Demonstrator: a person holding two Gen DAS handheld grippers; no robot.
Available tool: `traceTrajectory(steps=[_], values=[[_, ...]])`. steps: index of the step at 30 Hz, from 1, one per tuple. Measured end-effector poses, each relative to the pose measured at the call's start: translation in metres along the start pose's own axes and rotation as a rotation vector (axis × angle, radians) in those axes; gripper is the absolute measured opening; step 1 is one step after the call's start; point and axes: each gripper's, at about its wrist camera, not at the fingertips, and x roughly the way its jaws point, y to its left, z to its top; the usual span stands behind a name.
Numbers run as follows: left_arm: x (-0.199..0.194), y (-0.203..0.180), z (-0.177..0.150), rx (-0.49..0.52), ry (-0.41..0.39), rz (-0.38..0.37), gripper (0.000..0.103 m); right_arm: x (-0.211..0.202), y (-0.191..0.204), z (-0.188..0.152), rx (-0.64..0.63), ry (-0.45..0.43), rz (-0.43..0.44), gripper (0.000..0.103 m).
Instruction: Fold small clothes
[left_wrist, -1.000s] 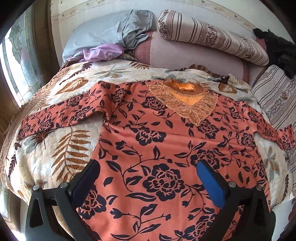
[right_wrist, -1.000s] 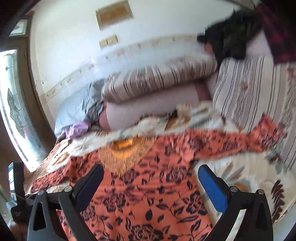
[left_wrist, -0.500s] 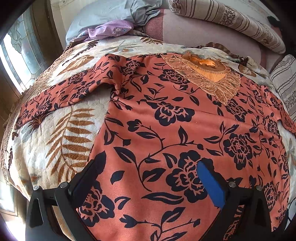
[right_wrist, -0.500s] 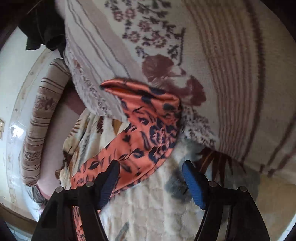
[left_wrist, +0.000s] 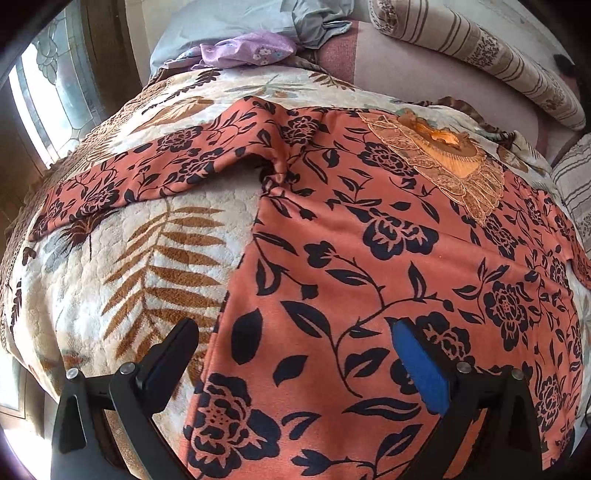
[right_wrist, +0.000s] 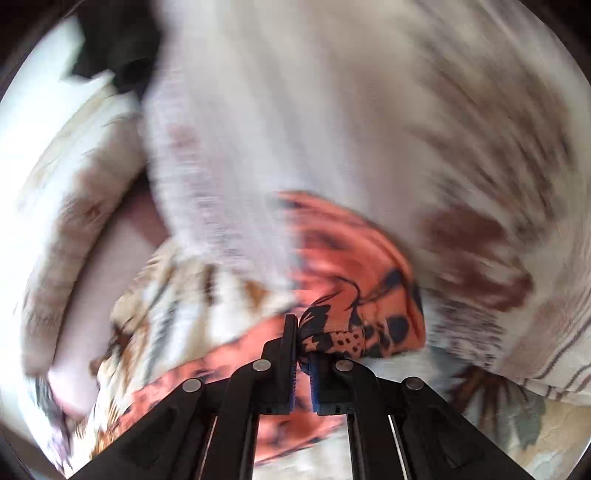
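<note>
An orange top with dark blue flowers (left_wrist: 369, 258) lies spread flat on the bed, its lace neckline (left_wrist: 450, 166) at the far side and one sleeve (left_wrist: 147, 173) stretched to the left. My left gripper (left_wrist: 295, 350) is open and hovers over the top's lower left edge, one finger over the blanket, the other over the fabric. In the right wrist view, which is blurred, my right gripper (right_wrist: 303, 350) is shut on the end of the other sleeve (right_wrist: 354, 280), next to a striped pillow.
A cream blanket with brown leaves (left_wrist: 129, 280) covers the bed. Striped pillows (left_wrist: 480, 55) and a grey and purple cloth pile (left_wrist: 251, 48) lie at the head. A window (left_wrist: 48, 96) is on the left. A large striped pillow (right_wrist: 332, 110) stands just behind the right sleeve.
My right gripper closed on the sleeve end that lay between its open fingers. My left gripper shifted left toward the top's side edge.
</note>
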Motion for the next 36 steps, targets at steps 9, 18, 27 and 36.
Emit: traceTrajectory(steps=[9,18,27,36], values=[[-0.012,0.053,-0.007,-0.11,-0.043,-0.012,0.103,-0.109,0.274,-0.084,-0.342,0.004,0.598,0.006],[-0.015,0.114,-0.013,-0.219,-0.049,0.02,0.103,-0.014,0.321,-0.323,-0.474,0.59,0.55,0.095],[-0.02,0.064,0.042,-0.148,-0.097,-0.187,0.103,-0.014,0.227,-0.254,-0.316,0.502,0.572,0.094],[0.066,-0.018,0.139,-0.166,0.101,-0.475,0.103,0.011,0.158,-0.256,-0.251,0.471,0.61,0.094]])
